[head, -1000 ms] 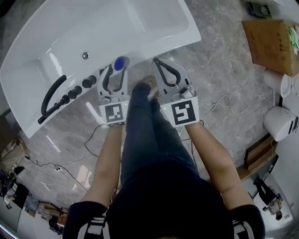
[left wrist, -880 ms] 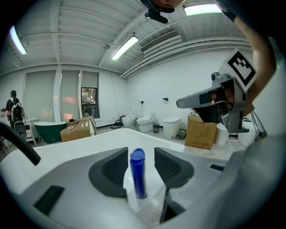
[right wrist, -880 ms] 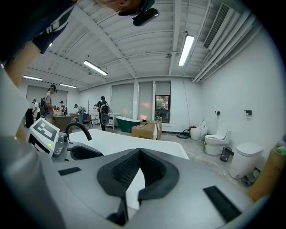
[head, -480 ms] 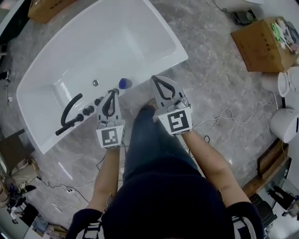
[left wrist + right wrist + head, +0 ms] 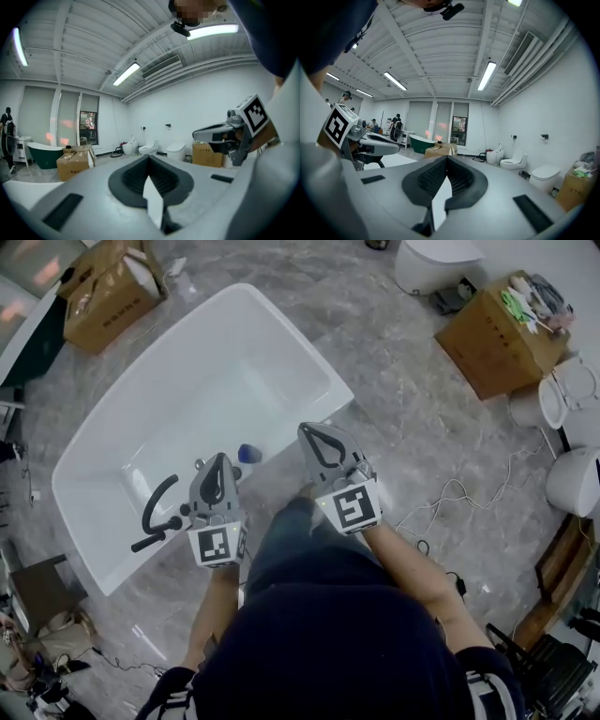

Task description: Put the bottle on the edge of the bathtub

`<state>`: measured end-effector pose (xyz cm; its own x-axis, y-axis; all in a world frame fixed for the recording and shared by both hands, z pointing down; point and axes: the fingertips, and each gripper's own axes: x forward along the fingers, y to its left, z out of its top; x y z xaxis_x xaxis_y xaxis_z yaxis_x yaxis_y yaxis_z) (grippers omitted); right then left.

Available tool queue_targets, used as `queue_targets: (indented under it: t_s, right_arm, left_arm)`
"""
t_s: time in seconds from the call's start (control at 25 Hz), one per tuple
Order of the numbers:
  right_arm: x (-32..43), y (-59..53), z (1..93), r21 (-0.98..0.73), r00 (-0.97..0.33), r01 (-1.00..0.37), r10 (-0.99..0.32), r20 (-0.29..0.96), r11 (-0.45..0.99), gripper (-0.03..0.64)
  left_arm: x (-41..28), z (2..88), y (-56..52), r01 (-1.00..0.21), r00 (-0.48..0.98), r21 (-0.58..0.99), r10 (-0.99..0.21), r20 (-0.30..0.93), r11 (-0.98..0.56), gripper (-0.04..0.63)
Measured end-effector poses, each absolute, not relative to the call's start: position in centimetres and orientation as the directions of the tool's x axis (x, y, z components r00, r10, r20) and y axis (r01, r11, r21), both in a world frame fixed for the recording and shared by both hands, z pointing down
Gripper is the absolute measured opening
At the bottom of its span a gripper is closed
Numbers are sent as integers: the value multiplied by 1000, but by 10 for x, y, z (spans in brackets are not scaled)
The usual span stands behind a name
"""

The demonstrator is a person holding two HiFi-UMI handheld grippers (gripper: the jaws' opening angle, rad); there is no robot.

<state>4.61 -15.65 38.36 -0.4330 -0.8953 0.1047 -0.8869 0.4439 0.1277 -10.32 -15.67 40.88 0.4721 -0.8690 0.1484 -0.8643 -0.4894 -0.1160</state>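
Two pairs of jaws are pressed together and nothing is between them: the left gripper (image 5: 149, 157) shows its dark pads meeting at the tip, and the right gripper (image 5: 446, 157) shows the same. In the head view the left gripper (image 5: 217, 461) and the right gripper (image 5: 306, 430) point forward side by side, each held by a bare forearm. The bottle (image 5: 249, 454), seen from above mostly as a blue cap, stands on the near edge of the white bathtub (image 5: 94, 554), between the two grippers and apart from both. A black faucet (image 5: 157, 517) sits on the same edge, to the left of the left gripper. Around the bathtub is grey marble floor (image 5: 412, 427) with thin cables (image 5: 450, 493), and cardboard boxes (image 5: 487, 338) stand farther away.
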Motion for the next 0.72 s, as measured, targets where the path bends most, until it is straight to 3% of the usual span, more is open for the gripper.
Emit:
queue_targets:
  t_s: [0.4, 0.72]
  right_arm:
    - [93, -150, 309, 138, -296, -948, -953, -60, 286, 15]
    - [166, -115, 280, 118, -37, -993, -994, -99, 25, 15]
  left_arm:
    - [-57, 324, -170, -822, 565, -110, -824, -30, -559, 0]
    - [34, 273, -172, -656, 754, -154, -647, -111, -739, 0]
